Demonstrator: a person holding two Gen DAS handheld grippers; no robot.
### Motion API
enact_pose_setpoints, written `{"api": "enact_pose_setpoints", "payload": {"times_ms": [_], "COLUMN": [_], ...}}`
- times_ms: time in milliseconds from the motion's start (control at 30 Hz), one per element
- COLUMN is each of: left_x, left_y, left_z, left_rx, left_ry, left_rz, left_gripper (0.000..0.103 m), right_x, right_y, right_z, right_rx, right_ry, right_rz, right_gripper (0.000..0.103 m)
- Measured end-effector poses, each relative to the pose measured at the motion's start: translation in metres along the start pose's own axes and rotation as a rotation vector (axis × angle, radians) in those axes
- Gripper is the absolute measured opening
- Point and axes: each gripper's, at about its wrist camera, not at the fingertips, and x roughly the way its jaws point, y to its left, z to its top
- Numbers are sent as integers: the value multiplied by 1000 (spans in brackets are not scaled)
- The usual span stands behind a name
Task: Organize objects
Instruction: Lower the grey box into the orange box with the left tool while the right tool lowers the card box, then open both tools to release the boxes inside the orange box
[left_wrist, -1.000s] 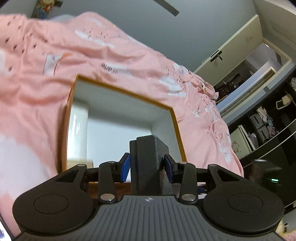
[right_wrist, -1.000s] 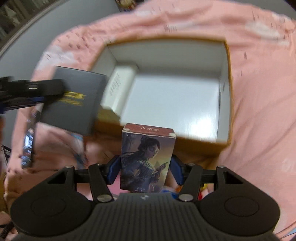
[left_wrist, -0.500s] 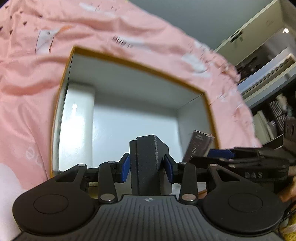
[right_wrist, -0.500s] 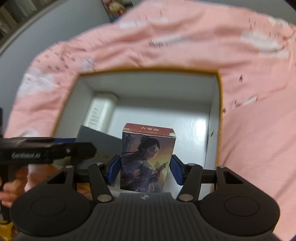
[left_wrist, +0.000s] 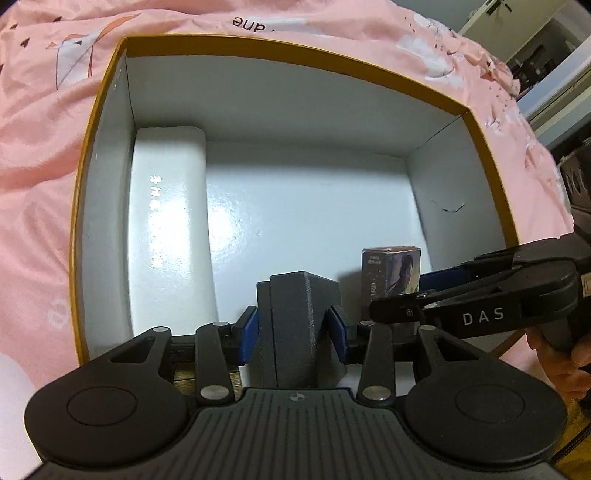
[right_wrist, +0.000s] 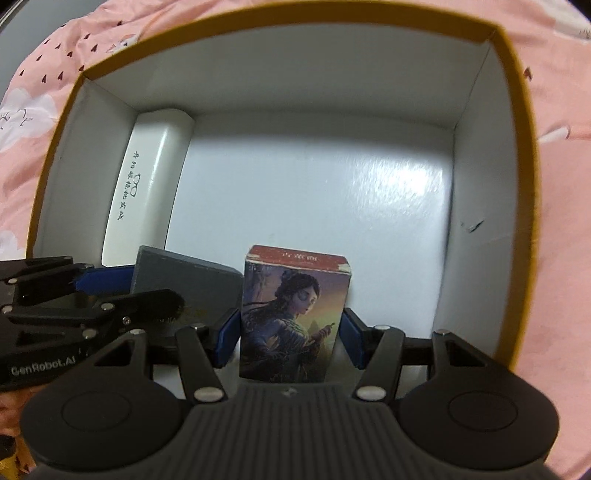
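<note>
A storage box with an orange rim (left_wrist: 295, 48) (right_wrist: 295, 22) and white inside lies open on a pink bedsheet. A white glasses case (left_wrist: 166, 221) (right_wrist: 147, 184) lies along its left wall. My left gripper (left_wrist: 297, 332) (right_wrist: 129, 291) reaches down into the box with a dark grey box (left_wrist: 295, 314) (right_wrist: 184, 284) between its blue pads. Its jaws are opening, though the pads still touch the grey box. Just to the right, my right gripper (right_wrist: 291, 332) (left_wrist: 406, 295) is shut on a picture card box (right_wrist: 295, 306) (left_wrist: 391, 269), held upright near the front wall.
The pink bedsheet (left_wrist: 37, 129) surrounds the storage box on all sides. A hand (left_wrist: 561, 369) holds the right gripper's handle at the right edge. Cupboards and shelves (left_wrist: 554, 55) stand beyond the bed at the top right.
Both grippers have sunk from above the rim into the storage box, each with its small box. The right gripper has come in close beside the left one.
</note>
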Motion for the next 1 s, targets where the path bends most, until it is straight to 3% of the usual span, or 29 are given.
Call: {"api": "enact_pose_setpoints", "payload": {"times_ms": [200, 300, 533, 733, 1000], "left_x": [-9, -16, -34, -33, -35], "left_y": [-2, -2, 1, -7, -13], "left_z": [-7, -7, -5, -4, -6], "left_rx": [42, 67, 63, 76, 79], "left_ry": [-13, -36, -63, -68, -81], "left_rz": [54, 101, 78, 96, 99], "left_gripper": [50, 57, 57, 57, 57], "right_x": [8, 11, 11, 10, -3], "right_y": [-4, -6, -11, -9, -4], "right_z": [2, 2, 0, -5, -15], "right_rx": [42, 66, 103, 113, 96], "right_ry": [30, 36, 39, 42, -5], "right_rz": [24, 43, 89, 124, 104], "right_gripper": [60, 60, 59, 35, 30]}}
